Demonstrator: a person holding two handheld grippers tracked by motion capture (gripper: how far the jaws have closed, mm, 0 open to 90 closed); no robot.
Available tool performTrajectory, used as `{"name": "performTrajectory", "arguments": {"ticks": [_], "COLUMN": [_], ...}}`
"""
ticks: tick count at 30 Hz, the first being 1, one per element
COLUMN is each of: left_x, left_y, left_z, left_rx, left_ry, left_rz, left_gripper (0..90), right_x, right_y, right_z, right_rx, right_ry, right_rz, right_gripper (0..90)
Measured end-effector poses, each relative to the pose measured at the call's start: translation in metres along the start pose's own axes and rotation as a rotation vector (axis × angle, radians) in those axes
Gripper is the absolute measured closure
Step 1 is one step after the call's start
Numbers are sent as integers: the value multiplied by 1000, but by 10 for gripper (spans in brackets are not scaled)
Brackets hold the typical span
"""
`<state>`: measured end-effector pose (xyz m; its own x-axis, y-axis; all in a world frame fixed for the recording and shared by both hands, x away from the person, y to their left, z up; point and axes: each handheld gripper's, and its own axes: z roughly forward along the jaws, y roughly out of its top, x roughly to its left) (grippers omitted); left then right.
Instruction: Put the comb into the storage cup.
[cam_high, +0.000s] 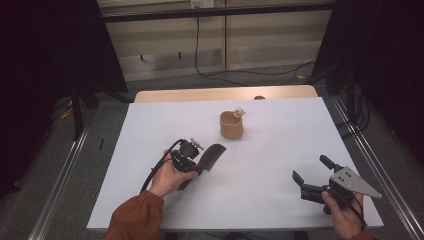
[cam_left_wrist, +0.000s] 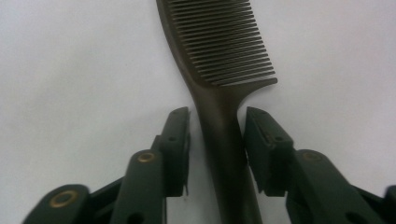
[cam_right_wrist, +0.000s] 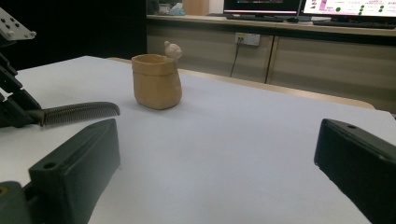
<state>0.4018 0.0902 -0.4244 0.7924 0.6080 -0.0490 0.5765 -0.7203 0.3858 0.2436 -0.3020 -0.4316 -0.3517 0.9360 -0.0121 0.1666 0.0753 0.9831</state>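
The comb (cam_left_wrist: 219, 84), lying near the table's (cam_high: 280, 130) left-centre, is being straddled at its handle by the left gripper (cam_left_wrist: 217, 126), jaws narrowed but apparently not yet pressing, presumably for lifting toward the far cup (cam_high: 231, 125), while the right gripper (cam_high: 312, 176) is being held wide open and empty.

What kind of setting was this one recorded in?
Probably a lab or office workroom set up for recording: computer monitors on a long counter, a table under a white sheet with metal rails alongside, and cables across the carpeted floor.
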Motion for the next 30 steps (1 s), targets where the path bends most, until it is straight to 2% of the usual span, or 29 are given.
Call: {"name": "performTrajectory", "arguments": {"ticks": [6,15,23,26,30], "left_x": [0,-1,3,5,6], "left_y": [0,1,1,0,0], "left_z": [0,1,0,0,0], "left_rx": [-1,8,2,-13,-16], "left_ry": [-5,0,-26,-40,-49], "left_rz": [-5,-13,-34,-75,-84], "left_gripper": [689,718,722,722,722], "right_x": [0,0,0,0,0], "right_y": [0,0,0,0,-1], "right_z": [0,0,0,1,0], "right_rx": [1,3,3,3,5], "right_ry": [4,5,6,5,5], "right_rz": [-1,-1,1,-1,0], "right_gripper": [0,0,0,0,0]}}
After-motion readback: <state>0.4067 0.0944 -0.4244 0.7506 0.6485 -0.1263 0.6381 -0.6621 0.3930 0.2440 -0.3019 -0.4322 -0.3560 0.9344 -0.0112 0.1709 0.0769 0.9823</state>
